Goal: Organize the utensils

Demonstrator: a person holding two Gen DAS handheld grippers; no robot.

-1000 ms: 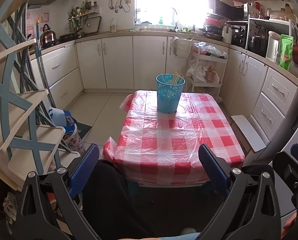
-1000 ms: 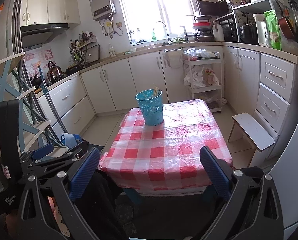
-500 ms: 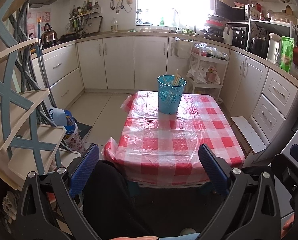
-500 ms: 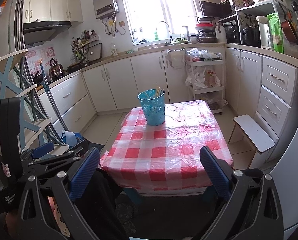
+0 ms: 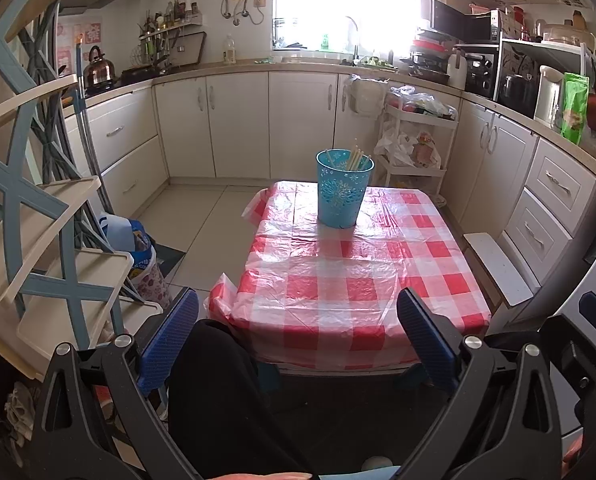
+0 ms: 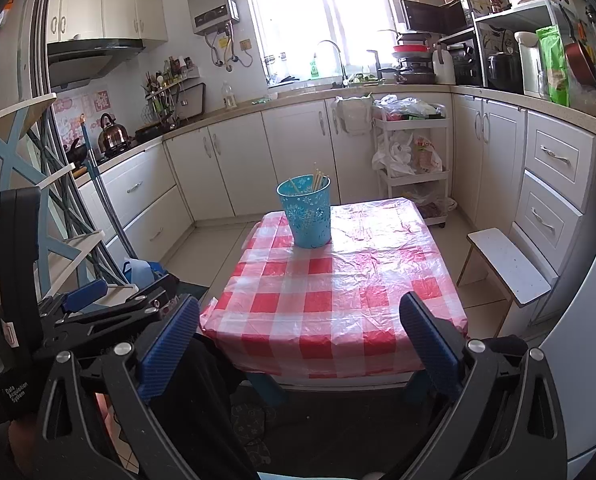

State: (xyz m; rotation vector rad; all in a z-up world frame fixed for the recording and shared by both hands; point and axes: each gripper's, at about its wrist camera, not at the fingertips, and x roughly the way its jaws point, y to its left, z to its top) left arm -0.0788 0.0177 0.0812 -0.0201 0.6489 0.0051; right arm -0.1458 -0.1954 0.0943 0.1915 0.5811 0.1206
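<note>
A blue perforated bucket point(image 5: 343, 192) point(image 6: 308, 211) stands upright at the far end of a low table covered by a red-and-white checked cloth point(image 5: 354, 280) point(image 6: 338, 280). Several pale chopsticks point(image 5: 354, 158) point(image 6: 318, 178) stick out of it. My left gripper point(image 5: 298, 336) is open and empty, held back from the table's near edge. My right gripper point(image 6: 300, 338) is likewise open and empty, well short of the table. The left gripper's body point(image 6: 98, 312) shows at the lower left of the right wrist view.
A blue-and-cream shelf rack point(image 5: 38, 200) stands at the left, with a bag point(image 5: 138, 248) on the floor beside it. White cabinets point(image 5: 238, 124) line the back and right walls. A small white stool point(image 6: 506, 264) sits right of the table. A white trolley point(image 6: 410, 160) holds bags.
Both grippers have tilted or drawn back a little, so the table and bucket sit slightly lower in both views. Their jaws have stayed wide apart.
</note>
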